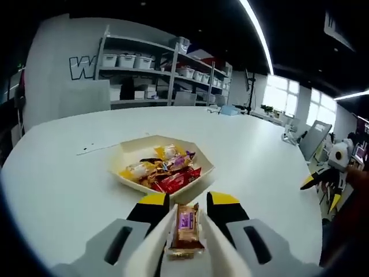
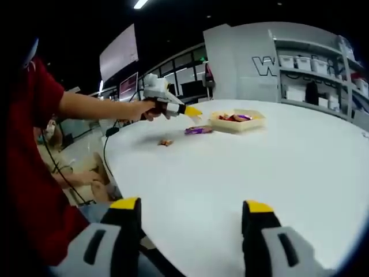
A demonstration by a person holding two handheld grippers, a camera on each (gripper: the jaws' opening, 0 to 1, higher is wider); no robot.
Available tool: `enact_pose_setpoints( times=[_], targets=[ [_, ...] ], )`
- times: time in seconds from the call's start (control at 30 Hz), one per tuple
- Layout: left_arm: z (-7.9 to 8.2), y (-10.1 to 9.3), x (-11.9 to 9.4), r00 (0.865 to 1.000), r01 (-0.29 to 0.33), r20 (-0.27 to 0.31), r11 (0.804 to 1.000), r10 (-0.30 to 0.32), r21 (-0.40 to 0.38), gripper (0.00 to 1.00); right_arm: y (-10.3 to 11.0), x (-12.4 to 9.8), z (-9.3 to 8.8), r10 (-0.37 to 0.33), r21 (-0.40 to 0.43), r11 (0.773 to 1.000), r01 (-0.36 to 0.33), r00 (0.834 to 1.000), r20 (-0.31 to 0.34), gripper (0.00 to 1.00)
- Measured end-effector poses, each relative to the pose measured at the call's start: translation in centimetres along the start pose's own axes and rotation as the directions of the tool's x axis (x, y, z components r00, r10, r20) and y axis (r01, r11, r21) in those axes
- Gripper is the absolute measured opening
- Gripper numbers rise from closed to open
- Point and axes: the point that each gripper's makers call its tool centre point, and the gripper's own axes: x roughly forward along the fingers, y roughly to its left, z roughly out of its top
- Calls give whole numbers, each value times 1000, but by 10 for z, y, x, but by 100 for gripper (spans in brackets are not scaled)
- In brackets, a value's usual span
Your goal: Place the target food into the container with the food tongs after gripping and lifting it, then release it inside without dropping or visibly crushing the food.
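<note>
Snack pinched in tongs, short of the tray.
The left gripper [image 1: 187, 212] squeezes white tongs [image 1: 151, 248] closed on a wrapped snack [image 1: 186, 229] near the tray [image 1: 130, 151]; the right gripper [image 2: 190, 214] hangs wide open, empty. A slack squeeze could drop it onto the desk [image 1: 69, 190].

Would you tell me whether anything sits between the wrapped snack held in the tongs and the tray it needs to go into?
Nothing visible does. In the left gripper view, the tongs hold the wrapped snack just short of the tray, with bare white table between. The tray already holds several wrapped snacks, though.

Office-lab: storage shelving [image 1: 155, 69] with bins, white table [image 1: 69, 179].
</note>
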Motion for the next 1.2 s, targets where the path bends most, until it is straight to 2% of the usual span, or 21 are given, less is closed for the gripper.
enact_pose_setpoints(
  times=[0.13,0.23,0.27,0.3,0.4,0.67,0.97,1.0,1.07,1.1,1.13,1.2],
  targets=[
    [-12,4,5,999,-6,-40,1000,6,0,24,0,1,-1,1,-1,1000,-1,1000,-5,69],
    [-17,4,6,999,-12,-30,1000,13,20,26,0,1,-1,2,-1,1000,-2,1000,-3,69],
    [-19,3,7,999,-6,-32,1000,6,13,27,0,0,-1,2,-1,1000,-2,1000,-3,69],
    [-22,1,8,999,-2,-52,999,0,-32,27,-1,0,-2,0,-2,1000,0,1000,-2,69],
    [-25,-2,11,998,5,-56,999,-7,-36,28,-3,-2,-2,-3,1,1000,3,1000,0,69],
    [-15,-10,12,999,18,-32,1000,-18,2,28,-3,-3,-3,-7,-1,1000,7,1000,-3,69],
    [-35,-6,18,997,2,-79,1000,0,14,27,-4,-7,-4,-12,1,1000,12,1000,6,68],
    [-32,-5,18,998,-3,-62,999,5,37,27,-4,-8,-4,-13,3,1000,13,1000,6,68],
    [-33,-2,18,998,-17,-63,998,21,65,23,-4,-9,-5,-15,5,1000,15,1000,7,68],
    [-33,-4,18,998,-7,-66,999,10,46,22,-4,-9,-4,-15,6,1000,15,1000,8,68],
    [-34,-2,17,997,-26,-79,1000,26,4,20,-4,-9,-4,-14,9,1000,14,1000,9,68],
    [-32,-2,17,996,-36,-84,999,38,21,20,-5,-9,-4,-18,7,1000,18,1000,11,68]
  ],
)
